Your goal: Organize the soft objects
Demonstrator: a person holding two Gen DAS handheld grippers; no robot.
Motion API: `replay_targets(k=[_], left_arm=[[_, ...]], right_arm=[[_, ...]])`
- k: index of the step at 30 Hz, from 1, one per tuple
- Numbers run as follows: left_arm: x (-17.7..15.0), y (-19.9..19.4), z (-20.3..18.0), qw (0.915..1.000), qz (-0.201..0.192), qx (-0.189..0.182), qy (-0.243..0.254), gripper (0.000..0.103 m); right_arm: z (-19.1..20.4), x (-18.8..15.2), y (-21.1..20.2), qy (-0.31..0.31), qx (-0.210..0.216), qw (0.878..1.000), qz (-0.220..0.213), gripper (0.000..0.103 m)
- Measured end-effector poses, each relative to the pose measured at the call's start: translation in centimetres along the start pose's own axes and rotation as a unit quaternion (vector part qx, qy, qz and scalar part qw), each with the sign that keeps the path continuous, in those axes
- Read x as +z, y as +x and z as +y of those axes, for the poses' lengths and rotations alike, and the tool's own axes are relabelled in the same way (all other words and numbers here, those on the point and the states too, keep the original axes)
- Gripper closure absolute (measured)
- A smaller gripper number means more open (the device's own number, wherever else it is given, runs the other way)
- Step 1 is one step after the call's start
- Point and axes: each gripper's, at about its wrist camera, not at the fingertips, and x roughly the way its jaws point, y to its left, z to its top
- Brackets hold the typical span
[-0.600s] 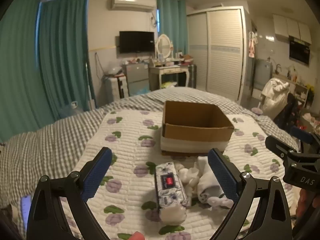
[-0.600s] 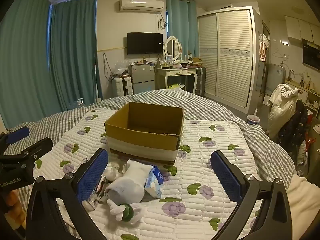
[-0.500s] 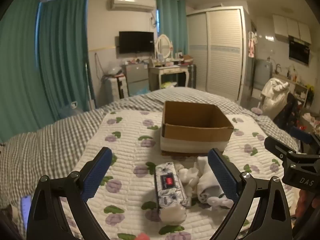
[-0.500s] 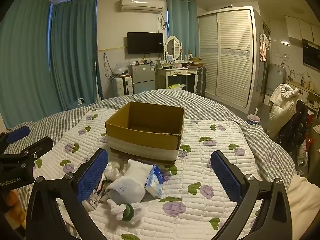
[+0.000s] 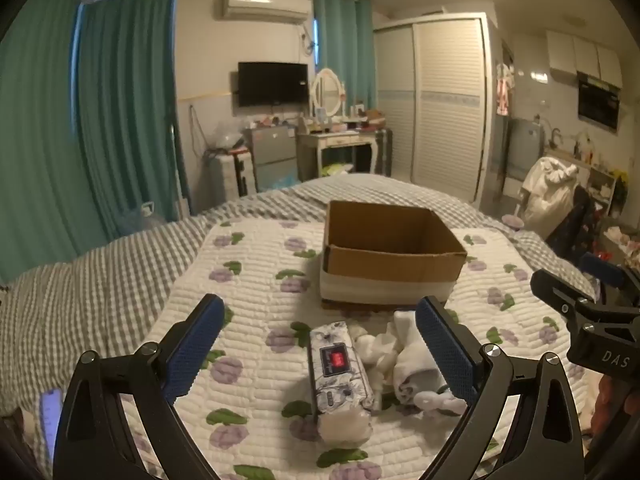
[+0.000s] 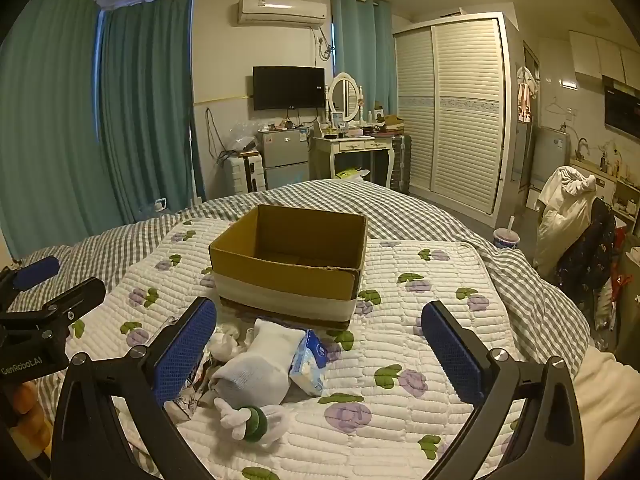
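Nothing is packed yet: the open brown cardboard box (image 6: 288, 264) looks empty, while the white rolled sock (image 6: 260, 364), floral tissue pack (image 5: 340, 368) and blue-white packet (image 6: 310, 360) lie just near it on the quilt. The left gripper (image 5: 320, 352) and right gripper (image 6: 320, 356) both gape wide, holding nothing.

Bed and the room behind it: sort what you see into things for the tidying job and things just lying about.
For the job:
cardboard box, nothing visible inside
white sock
floral tissue pack
blue tissue packet
white glove with green cuff
left gripper and right gripper, jaws open

Just lying about:
drink cup with straw
white garment on the chair
television
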Motion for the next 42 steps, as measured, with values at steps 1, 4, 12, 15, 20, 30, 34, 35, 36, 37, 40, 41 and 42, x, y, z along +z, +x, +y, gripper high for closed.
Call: replay_targets(k=[1, 4, 12, 15, 20, 30, 34, 35, 36, 37, 40, 41, 42], left_arm=[[0.16, 0.02, 0.00, 1.0000, 0.001, -0.001, 0.000, 0.005], [-0.12, -0.08, -0.07, 1.0000, -0.002, -0.002, 0.000, 0.005], [-0.20, -0.09, -0.08, 1.0000, -0.003, -0.001, 0.000, 0.005], [-0.22, -0.15, -0.08, 1.0000, -0.003, 0.000, -0.002, 0.005], [-0.24, -0.19, 0.04, 1.0000, -0.004, 0.000, -0.002, 0.005], [-0.48, -0.28, 0.06, 1.0000, -0.003, 0.001, -0.003, 0.005], [-0.65, -0.25, 0.18, 1.0000, 0.000, 0.000, -0.005, 0.005], [-0.71, -0.21, 0.16, 1.0000, 0.000, 0.000, -0.004, 0.005], [-0.71, -0.20, 0.15, 1.0000, 0.001, 0.000, -0.004, 0.005], [-0.76, -0.18, 0.17, 1.0000, 0.001, 0.000, -0.004, 0.005], [-0.81, -0.12, 0.15, 1.0000, 0.001, 0.000, -0.004, 0.005], [-0.83, -0.12, 0.15, 1.0000, 0.001, 0.001, -0.003, 0.005], [-0.80, -0.15, 0.16, 1.0000, 0.001, 0.001, -0.003, 0.005]], right_arm=[[0.02, -0.02, -0.03, 0.000, 0.000, 1.000, 0.000, 0.000], [0.07, -0.07, 0.00, 0.000, 0.000, 1.000, -0.001, 0.000], [0.16, -0.16, 0.05, -0.003, 0.000, 1.000, 0.001, 0.000], [0.12, -0.15, 0.00, -0.003, 0.000, 1.000, 0.001, 0.000], [0.39, -0.33, 0.07, -0.003, 0.001, 1.000, 0.002, 0.000], [0.69, -0.45, 0.13, -0.004, 0.002, 1.000, 0.004, 0.000], [0.77, -0.49, 0.11, -0.004, 0.001, 1.000, 0.005, 0.000], [0.77, -0.51, 0.18, -0.004, 0.001, 1.000, 0.005, 0.000], [0.78, -0.49, 0.17, -0.004, 0.002, 1.000, 0.005, 0.000], [0.74, -0.74, 0.29, -0.005, 0.002, 1.000, 0.005, 0.000], [0.73, -0.69, 0.26, -0.005, 0.002, 1.000, 0.005, 0.000], [0.69, -0.90, 0.44, -0.005, 0.003, 1.000, 0.006, 0.000], [0.67, -0.90, 0.46, -0.005, 0.003, 1.000, 0.006, 0.000]])
